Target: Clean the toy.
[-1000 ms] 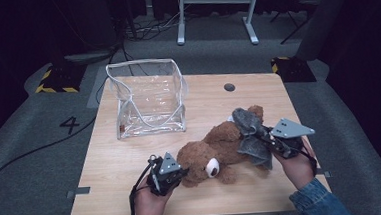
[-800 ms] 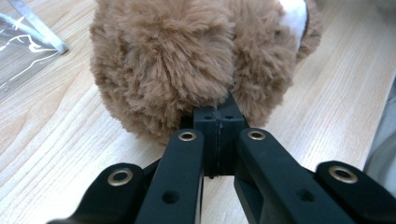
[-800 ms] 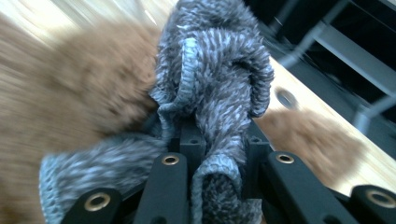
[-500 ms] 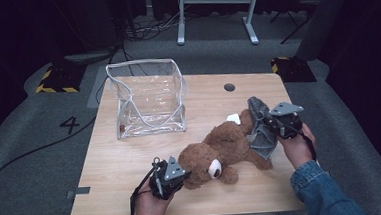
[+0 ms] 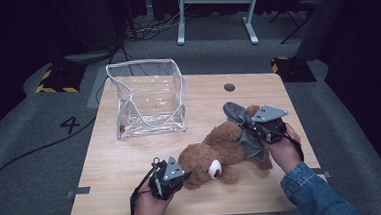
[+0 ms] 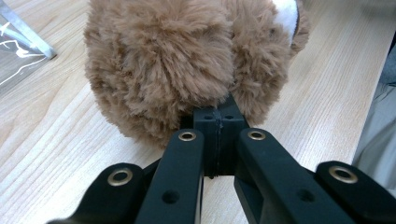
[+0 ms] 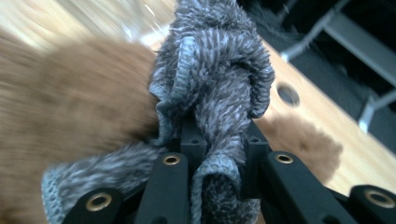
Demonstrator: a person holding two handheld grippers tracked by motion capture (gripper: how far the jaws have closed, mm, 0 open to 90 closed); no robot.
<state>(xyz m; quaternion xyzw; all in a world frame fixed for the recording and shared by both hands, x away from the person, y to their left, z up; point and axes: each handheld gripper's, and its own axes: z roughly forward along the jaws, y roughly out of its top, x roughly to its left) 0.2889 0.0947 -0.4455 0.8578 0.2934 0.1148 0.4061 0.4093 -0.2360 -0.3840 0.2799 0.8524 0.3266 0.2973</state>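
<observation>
Grey knit [image 7: 212, 88] seemingly in right gripper [image 7: 219, 140].

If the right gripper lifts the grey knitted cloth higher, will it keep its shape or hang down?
The grey knitted cloth will probably hang limp: it already bunches and folds where the right gripper pinches it. It looks light, so it should rise easily. Part of it lies on the teddy bear, so its fuzzy knit may drag on the fur.

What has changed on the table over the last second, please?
The right gripper, shut on the grey knit cloth, swung up toward the teddy bear's legs, then eased back. The left gripper stays shut at the bear's head; the clear bag has not moved.
</observation>
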